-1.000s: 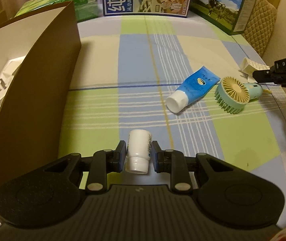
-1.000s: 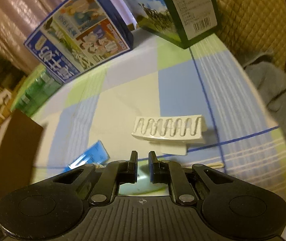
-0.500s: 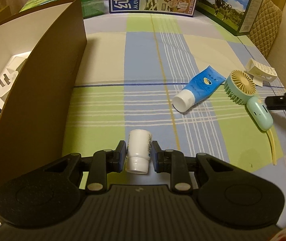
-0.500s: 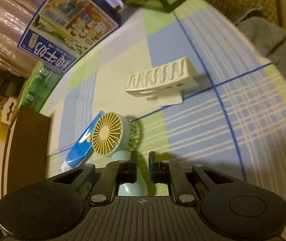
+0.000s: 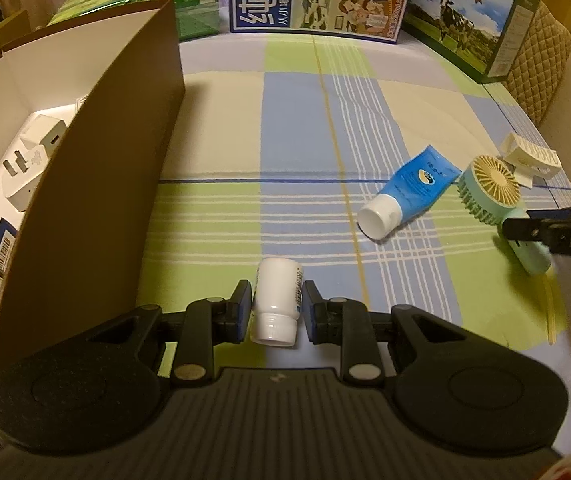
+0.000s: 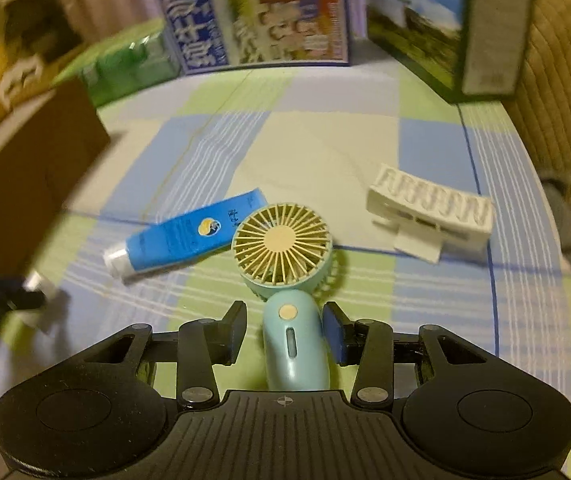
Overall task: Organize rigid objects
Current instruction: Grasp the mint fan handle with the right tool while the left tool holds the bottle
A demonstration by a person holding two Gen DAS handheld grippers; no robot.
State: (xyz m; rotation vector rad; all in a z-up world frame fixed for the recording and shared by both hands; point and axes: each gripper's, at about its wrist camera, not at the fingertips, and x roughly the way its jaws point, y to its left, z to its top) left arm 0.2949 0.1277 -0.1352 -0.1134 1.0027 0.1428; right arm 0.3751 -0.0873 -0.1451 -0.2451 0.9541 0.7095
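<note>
Jaws: left gripper [image 5: 276, 305] clenched on white bottle [image 5: 276, 300], frame bottom-center; right gripper [image 6: 284, 328] released, straddling fan [image 6: 285, 264] handle. Box [image 5: 85, 184] at left holds some items; tube [image 5: 409, 192], clip [image 5: 531, 156] left on tabletop, approx. half done.

the cloth [image 5: 221, 216] is checked in green, blue and cream with white and blue lines. the bottle [image 5: 276, 300] is white. the tube [image 6: 189, 236] is blue with a white cap. the fan [image 6: 285, 256] is mint with cream blades. the clip [image 6: 429, 208] is white. the box [image 5: 93, 184] is brown outside, white inside.
</note>
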